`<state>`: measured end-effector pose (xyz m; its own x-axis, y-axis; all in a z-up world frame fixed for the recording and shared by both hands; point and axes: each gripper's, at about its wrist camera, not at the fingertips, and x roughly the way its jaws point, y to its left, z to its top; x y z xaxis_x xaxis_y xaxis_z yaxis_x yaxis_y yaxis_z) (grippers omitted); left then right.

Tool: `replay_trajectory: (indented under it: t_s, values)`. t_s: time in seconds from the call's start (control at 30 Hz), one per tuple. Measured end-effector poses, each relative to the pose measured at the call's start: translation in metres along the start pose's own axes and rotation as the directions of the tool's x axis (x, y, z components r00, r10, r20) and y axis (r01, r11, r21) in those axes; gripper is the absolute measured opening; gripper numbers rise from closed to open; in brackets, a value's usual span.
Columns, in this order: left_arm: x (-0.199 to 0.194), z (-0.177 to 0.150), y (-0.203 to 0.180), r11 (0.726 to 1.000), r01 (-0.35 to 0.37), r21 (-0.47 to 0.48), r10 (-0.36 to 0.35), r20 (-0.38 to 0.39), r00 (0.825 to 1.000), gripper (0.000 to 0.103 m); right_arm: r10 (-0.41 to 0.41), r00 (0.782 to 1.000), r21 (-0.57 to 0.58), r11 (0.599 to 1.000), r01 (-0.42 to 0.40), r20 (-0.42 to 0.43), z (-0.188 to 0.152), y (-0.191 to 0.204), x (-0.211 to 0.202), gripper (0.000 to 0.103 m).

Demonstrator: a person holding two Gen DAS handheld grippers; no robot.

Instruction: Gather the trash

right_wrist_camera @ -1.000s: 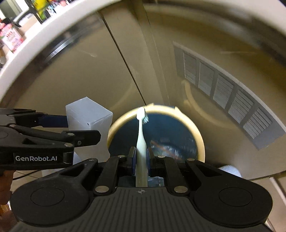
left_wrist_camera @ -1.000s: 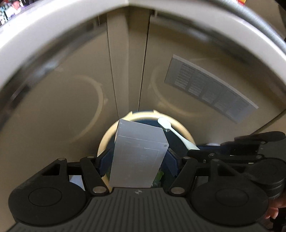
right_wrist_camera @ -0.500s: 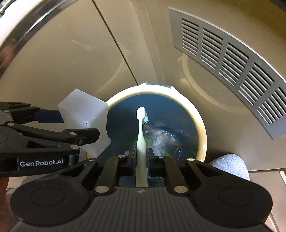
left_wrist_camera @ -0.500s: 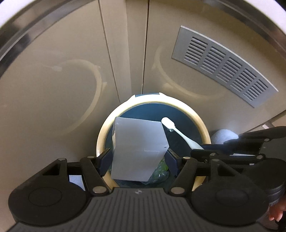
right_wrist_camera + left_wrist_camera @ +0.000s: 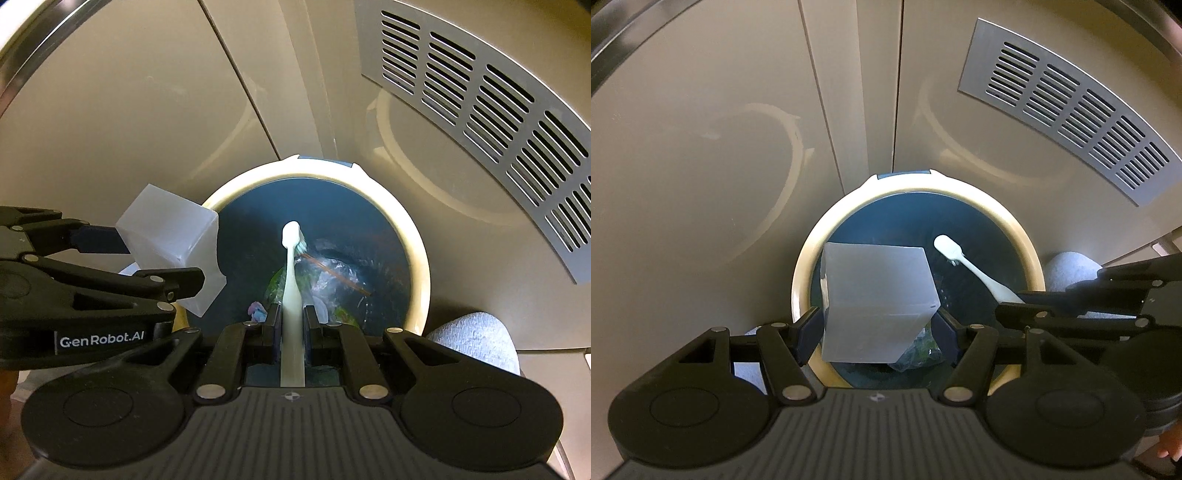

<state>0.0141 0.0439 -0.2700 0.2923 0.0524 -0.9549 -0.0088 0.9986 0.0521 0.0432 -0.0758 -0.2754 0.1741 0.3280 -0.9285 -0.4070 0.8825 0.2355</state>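
A round trash bin with a cream rim and dark blue inside stands on the floor below both grippers. My left gripper is shut on a white carton box, held above the bin's left half. My right gripper is shut on the handle of a cream toothbrush, whose bristle head points out over the bin's middle. Inside the bin lie crumpled clear plastic and green wrappers. The right gripper's body shows at the right edge in the left wrist view.
Beige cabinet doors rise behind the bin, with a grey vent grille at upper right. A grey sock-clad foot stands right of the bin. A steel counter edge curves across the top left.
Both grippers have sunk toward the bin, which now looks larger and more centred. The counter edge has slid out of the top. Box and toothbrush stay held.
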Motion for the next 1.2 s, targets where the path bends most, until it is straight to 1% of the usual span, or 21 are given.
replay_trajectory:
  t_s: [0.23, 0.27, 0.3, 0.33, 0.4, 0.43, 0.5, 0.53, 0.6, 0.83, 0.93, 1.03, 1.1, 1.17, 1.2]
  values:
    - [0.007, 0.000, 0.001, 1.000, 0.002, -0.003, -0.002, -0.007, 1.000, 0.070, -0.003, 1.000, 0.001, 1.000, 0.003, -0.007, 0.000, 0.001, 0.004, 0.013]
    - [0.007, 0.000, 0.000, 1.000, -0.004, 0.001, 0.004, -0.002, 1.000, 0.073, -0.005, 1.000, 0.002, 1.000, 0.005, -0.008, 0.000, 0.001, 0.004, 0.013]
    - [0.008, 0.000, 0.000, 1.000, -0.022, 0.005, 0.022, 0.002, 1.000, 0.081, -0.008, 1.000, 0.004, 1.000, 0.008, -0.012, 0.000, 0.001, 0.005, 0.013]
    - [0.008, 0.000, -0.001, 0.999, -0.041, 0.010, 0.041, 0.011, 0.999, 0.085, -0.011, 1.000, 0.011, 1.000, 0.012, -0.018, 0.000, 0.000, 0.006, 0.014]
    - [0.008, -0.001, 0.000, 0.999, -0.047, 0.024, 0.046, 0.033, 0.998, 0.095, -0.017, 0.999, 0.036, 0.999, 0.018, -0.035, 0.000, -0.004, 0.010, 0.014]
    - [0.009, -0.001, 0.001, 0.998, -0.049, 0.026, 0.048, 0.036, 0.998, 0.096, -0.018, 0.999, 0.048, 0.999, 0.020, -0.045, 0.000, -0.006, 0.011, 0.016]
    - [0.009, -0.002, 0.003, 0.999, -0.041, 0.031, 0.039, 0.036, 0.999, 0.096, -0.027, 0.998, 0.071, 0.997, 0.032, -0.061, -0.001, -0.009, 0.013, 0.034]
    - [0.009, -0.002, 0.004, 0.999, -0.033, 0.032, 0.032, 0.031, 0.999, 0.096, -0.034, 0.998, 0.077, 0.996, 0.038, -0.060, -0.001, -0.010, 0.012, 0.037]
    - [0.009, -0.003, 0.007, 0.999, -0.018, 0.036, 0.017, 0.023, 1.000, 0.096, -0.030, 0.999, 0.078, 0.996, 0.033, -0.043, -0.002, -0.012, 0.006, 0.042]
    - [-0.017, -0.007, 0.012, 1.000, -0.001, 0.024, -0.001, 0.065, 0.998, 0.096, -0.012, 0.999, 0.054, 0.998, 0.010, 0.030, -0.002, -0.009, -0.032, 0.046]
    - [-0.037, -0.011, 0.014, 1.000, 0.003, 0.023, -0.005, 0.104, 0.995, 0.096, 0.005, 0.998, 0.037, 0.999, -0.007, 0.063, -0.004, -0.006, -0.052, 0.051]
    - [-0.059, -0.018, 0.015, 1.000, 0.002, 0.016, -0.005, 0.157, 0.988, 0.096, 0.018, 0.995, 0.007, 1.000, -0.019, 0.101, -0.009, 0.000, -0.071, 0.058]
    - [-0.073, -0.024, 0.014, 1.000, 0.000, 0.002, 0.000, 0.192, 0.981, 0.097, 0.016, 0.991, -0.021, 1.000, -0.014, 0.129, -0.013, 0.006, -0.082, 0.063]
    - [-0.085, -0.030, 0.014, 1.000, -0.001, -0.020, 0.006, 0.227, 0.974, 0.097, 0.011, 0.987, -0.050, 0.999, -0.003, 0.159, -0.020, 0.012, -0.092, 0.065]
    - [-0.090, -0.033, 0.013, 0.999, -0.007, -0.032, 0.014, 0.243, 0.970, 0.099, 0.007, 0.985, -0.064, 0.998, 0.004, 0.175, -0.022, 0.014, -0.097, 0.065]
